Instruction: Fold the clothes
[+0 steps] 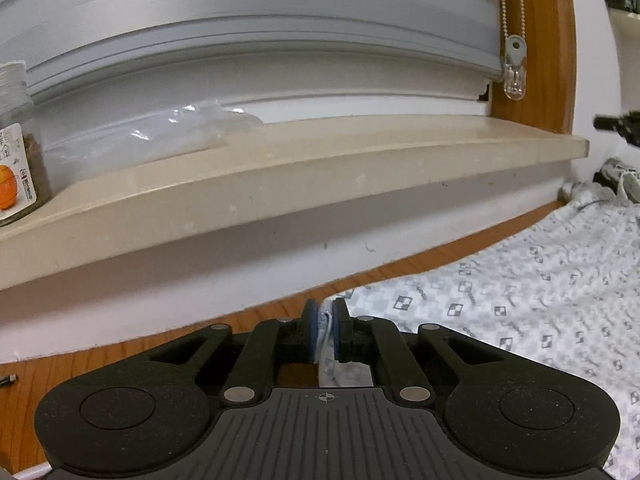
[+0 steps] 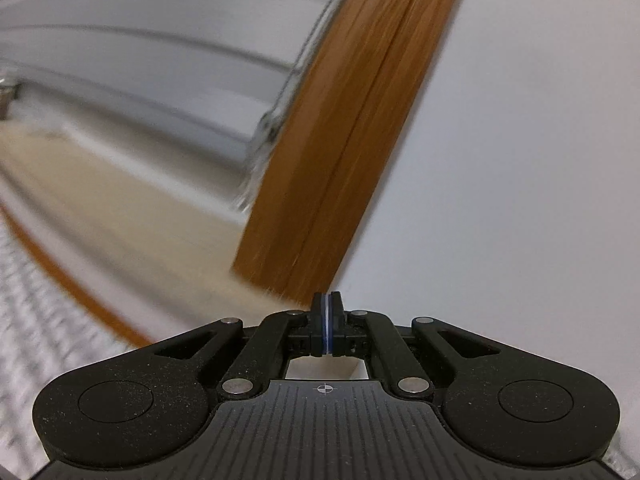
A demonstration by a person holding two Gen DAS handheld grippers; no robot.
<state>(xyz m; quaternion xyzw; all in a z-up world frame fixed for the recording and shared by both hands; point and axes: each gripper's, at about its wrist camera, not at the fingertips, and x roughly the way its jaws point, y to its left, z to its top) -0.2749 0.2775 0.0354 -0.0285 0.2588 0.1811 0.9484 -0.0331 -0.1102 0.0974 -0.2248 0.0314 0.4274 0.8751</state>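
A white garment (image 1: 520,300) printed with small grey squares lies spread on the wooden table (image 1: 100,364), filling the right side of the left wrist view. My left gripper (image 1: 324,312) is at the garment's left edge, shut on a bunched fold of it that shows between the blue pads (image 1: 309,330). In the right wrist view, my right gripper (image 2: 327,300) is lifted and points at the wall, its pads pressed together with only a thin pale line between them. The same garment (image 2: 36,320) is a blurred patch at the lower left there.
A beige window sill (image 1: 280,176) juts out over the table's far edge. It carries a labelled jar (image 1: 16,148) and a clear plastic bag (image 1: 160,132). Above hangs a grey blind (image 1: 240,20) with a bead chain (image 1: 516,52) beside a wooden frame (image 1: 548,40). Dark clutter (image 1: 618,184) sits far right.
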